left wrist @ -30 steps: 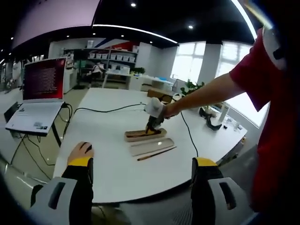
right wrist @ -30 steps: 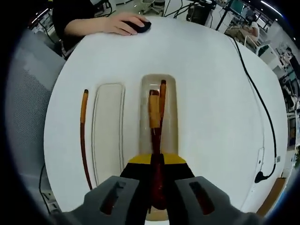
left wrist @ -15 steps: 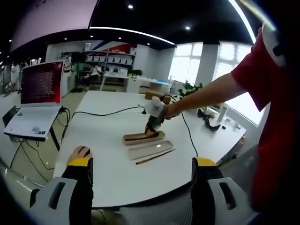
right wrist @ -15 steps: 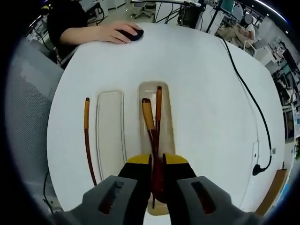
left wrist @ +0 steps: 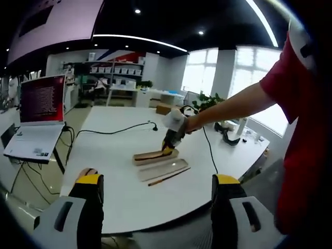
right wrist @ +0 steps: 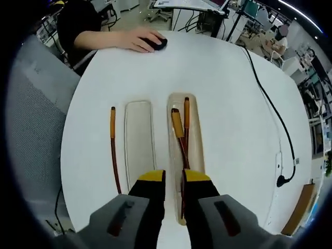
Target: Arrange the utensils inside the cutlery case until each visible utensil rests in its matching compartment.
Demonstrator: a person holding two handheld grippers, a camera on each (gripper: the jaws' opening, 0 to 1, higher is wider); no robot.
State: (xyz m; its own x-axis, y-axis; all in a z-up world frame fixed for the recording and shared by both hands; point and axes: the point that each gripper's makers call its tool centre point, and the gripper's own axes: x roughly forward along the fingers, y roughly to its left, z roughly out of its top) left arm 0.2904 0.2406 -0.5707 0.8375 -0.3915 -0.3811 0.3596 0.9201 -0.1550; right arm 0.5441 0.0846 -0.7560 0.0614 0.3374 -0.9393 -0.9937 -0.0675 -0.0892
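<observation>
On the white table: the cutlery case (right wrist: pixel 185 155) lies open beside its lid (right wrist: pixel 139 140), the two nearly parallel.
Utensils in the case: two brown pieces with lighter orange handles (right wrist: pixel 180 132) lie lengthwise in the case; I cannot tell which is a spoon and which is a chopstick, nor whether the case has separate compartments.
Utensil left outside: one long thin stick (right wrist: pixel 113 150) lies on the bare table, just beside the lid, on the side away from the case.
Right gripper: the right gripper (right wrist: pixel 174 179) hangs over the near end of the case, its yellow-tipped jaws set narrow with only a small gap, and nothing seems to be between them.
Left gripper: the left gripper (left wrist: pixel 155 187) is held back from the table, jaws wide apart and empty.
Handling, as I judge: the stick looks light, stiff and smooth, so it may slide or roll; taking it near the middle should keep it level.
Right gripper view gives: a look from above into the case, and a person's hand (right wrist: pixel 140 40) on a mouse at the far edge.
Left gripper view gives: a low side view of the table, with the right gripper (left wrist: pixel 171 140) above the case (left wrist: pixel 154 155), a laptop (left wrist: pixel 36 116) and a black cable (left wrist: pixel 114 128).
</observation>
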